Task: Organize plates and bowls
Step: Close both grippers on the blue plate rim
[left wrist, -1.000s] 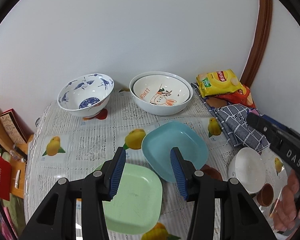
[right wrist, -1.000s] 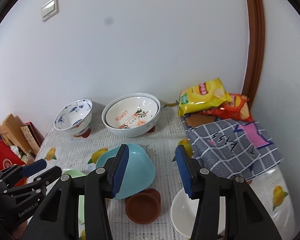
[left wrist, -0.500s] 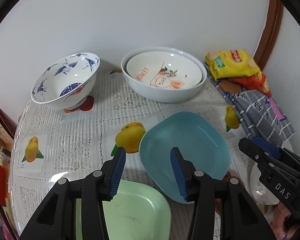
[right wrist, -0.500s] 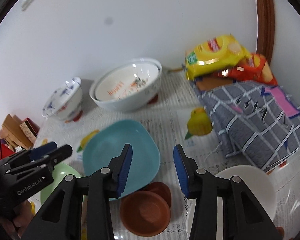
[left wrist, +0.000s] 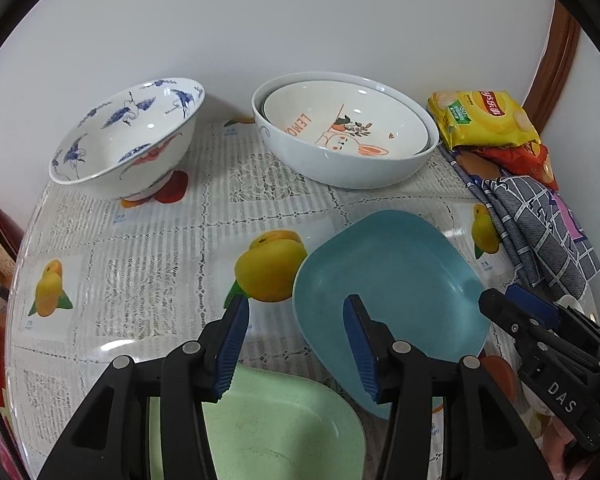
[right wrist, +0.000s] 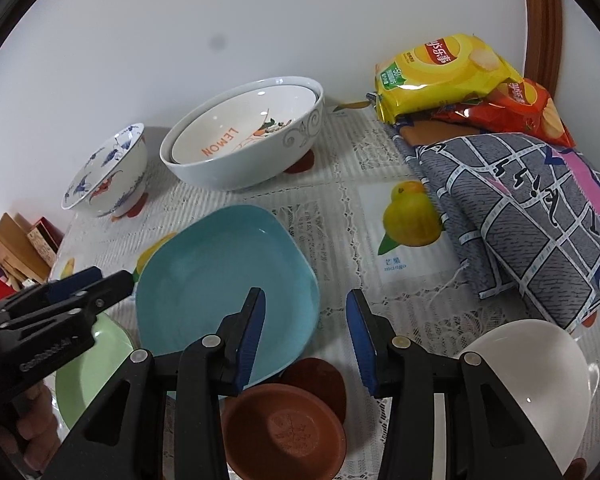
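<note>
A square blue plate (left wrist: 388, 280) (right wrist: 220, 276) lies tilted mid-table, its near edge over two brown saucers (right wrist: 284, 428). My left gripper (left wrist: 296, 300) is open, its jaws astride the plate's left rim without touching it. My right gripper (right wrist: 306, 294) is open too, straddling the plate's right rim. A green plate (left wrist: 276, 428) (right wrist: 88, 364) lies under the left gripper. At the back stand a blue-and-white bowl (left wrist: 128, 140) (right wrist: 108, 172) and two nested white bowls (left wrist: 344, 132) (right wrist: 244, 140). A plain white bowl (right wrist: 532, 376) sits at the right front.
Yellow and red chip bags (right wrist: 444, 68) and a folded checked cloth (right wrist: 520, 208) fill the back right corner. The wall stands right behind the bowls. Boxes (right wrist: 24, 240) sit beyond the table's left edge. A patterned tablecloth (left wrist: 148, 264) covers the table.
Both grippers have come down and forward toward the blue plate, which now sits between their fingertips. No dish has moved.
</note>
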